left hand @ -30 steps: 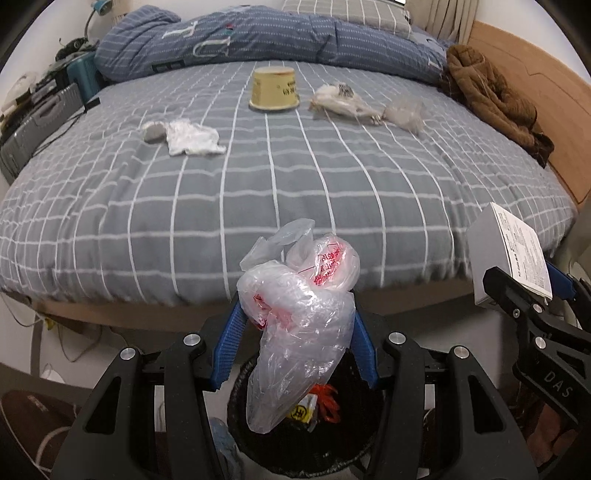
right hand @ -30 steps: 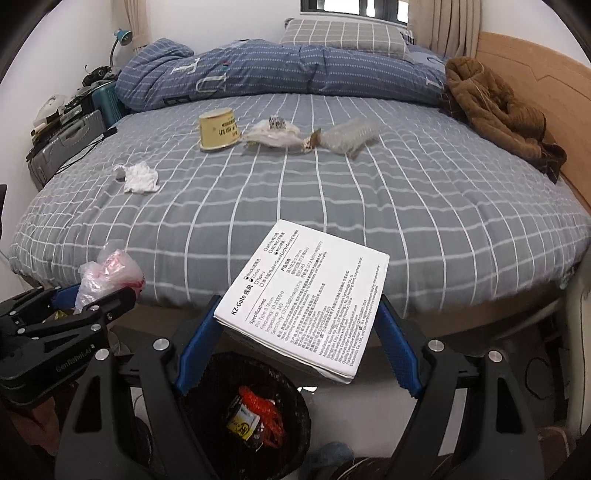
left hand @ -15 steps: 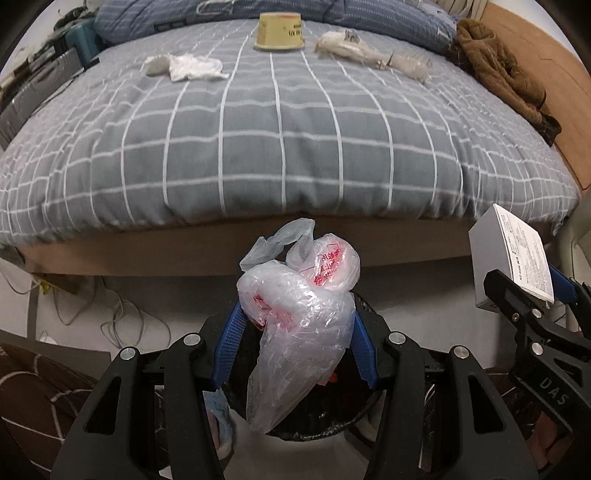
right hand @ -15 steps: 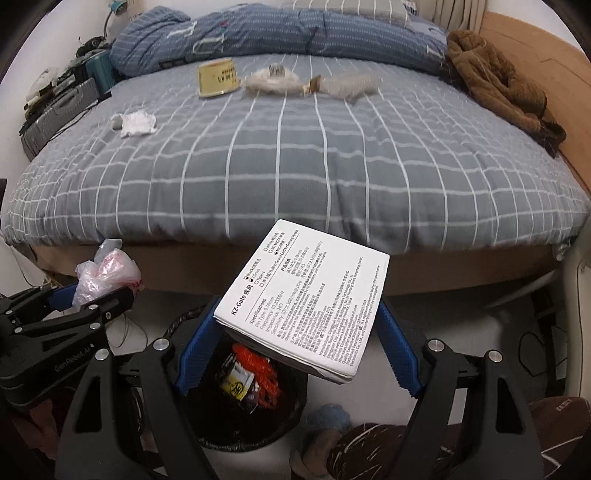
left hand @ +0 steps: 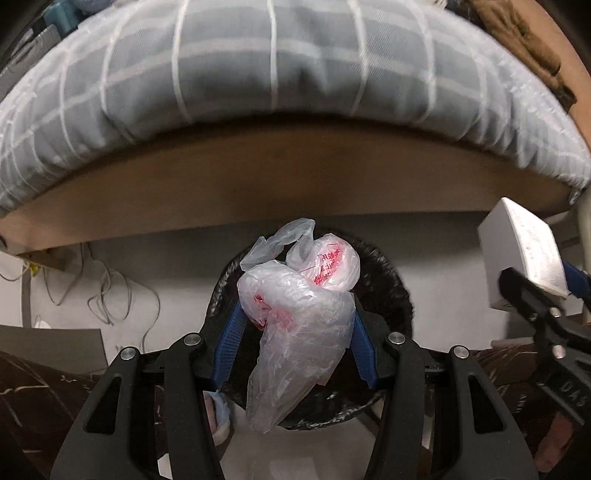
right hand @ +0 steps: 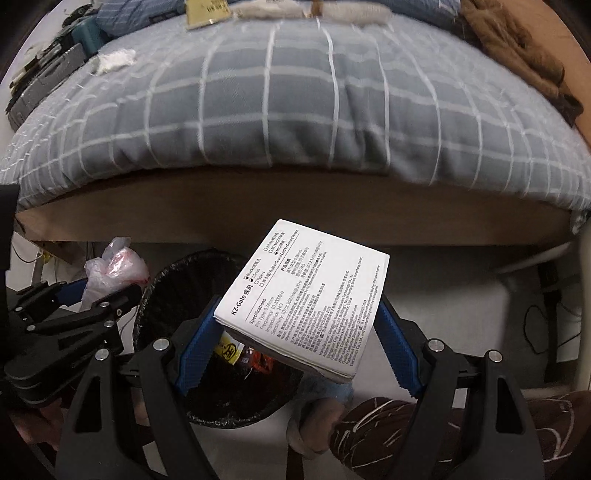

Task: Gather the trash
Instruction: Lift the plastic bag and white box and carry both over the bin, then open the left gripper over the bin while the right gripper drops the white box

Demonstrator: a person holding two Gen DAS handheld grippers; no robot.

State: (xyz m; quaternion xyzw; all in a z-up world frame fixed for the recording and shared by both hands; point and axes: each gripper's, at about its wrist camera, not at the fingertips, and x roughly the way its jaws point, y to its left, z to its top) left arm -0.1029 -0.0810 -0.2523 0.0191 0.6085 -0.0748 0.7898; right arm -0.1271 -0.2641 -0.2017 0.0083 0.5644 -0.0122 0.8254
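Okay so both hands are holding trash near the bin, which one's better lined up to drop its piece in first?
Left. Its plastic bag hangs directly over the black trash bin. The right gripper's white box overlaps only the bin's right edge, so it probably needs a shift.

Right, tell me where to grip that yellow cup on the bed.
Grip the yellow cup across its round side wall, coming from the bed's near edge, probably. It seems to stand upright with clear sheet in front; only its lower part shows.
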